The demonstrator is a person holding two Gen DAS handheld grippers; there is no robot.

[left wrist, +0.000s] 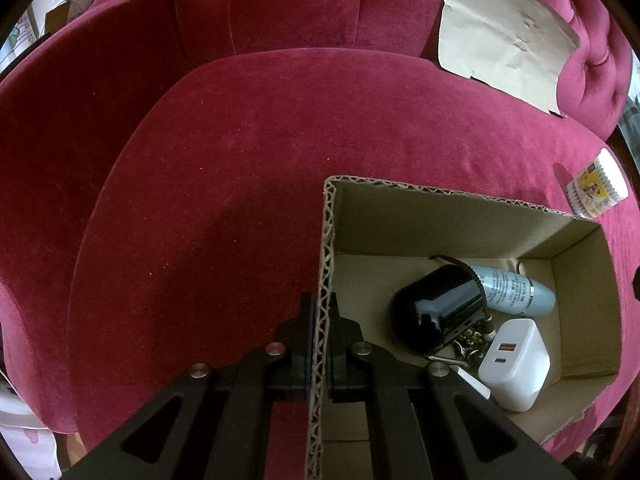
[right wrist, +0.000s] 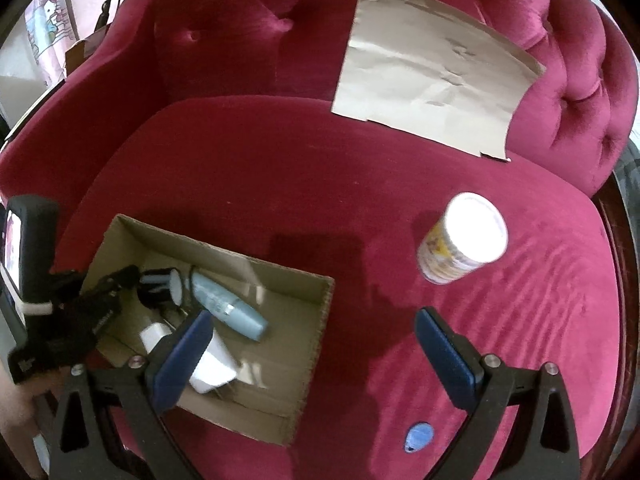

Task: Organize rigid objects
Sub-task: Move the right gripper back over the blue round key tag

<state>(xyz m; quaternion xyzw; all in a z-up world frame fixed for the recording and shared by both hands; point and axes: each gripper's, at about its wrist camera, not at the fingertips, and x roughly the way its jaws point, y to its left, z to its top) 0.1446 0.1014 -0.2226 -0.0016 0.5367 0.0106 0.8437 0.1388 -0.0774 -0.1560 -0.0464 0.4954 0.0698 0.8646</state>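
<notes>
An open cardboard box point(left wrist: 460, 216) point(right wrist: 312, 340) sits on a red velvet sofa seat. My left gripper point(left wrist: 320, 304) is shut on the box's left wall; it shows at the left of the right wrist view point(right wrist: 100, 300). Inside lie a black rounded device point(left wrist: 436, 304), a pale blue tube point(left wrist: 516, 288) point(right wrist: 228, 304) and a white charger point(left wrist: 516, 364) point(right wrist: 212, 364). My right gripper point(right wrist: 314, 320) is open and empty above the seat, right of the box. A cotton-swab tub point(right wrist: 464, 236) point(left wrist: 598, 188) stands on the seat beyond it. A small blue tag point(right wrist: 418, 438) lies near my right finger.
A creased brown paper sheet point(right wrist: 432, 76) point(left wrist: 504, 32) leans against the tufted sofa back. The sofa arm point(right wrist: 584, 92) curves round at the right. The wooden seat edge point(right wrist: 620, 260) runs at the far right.
</notes>
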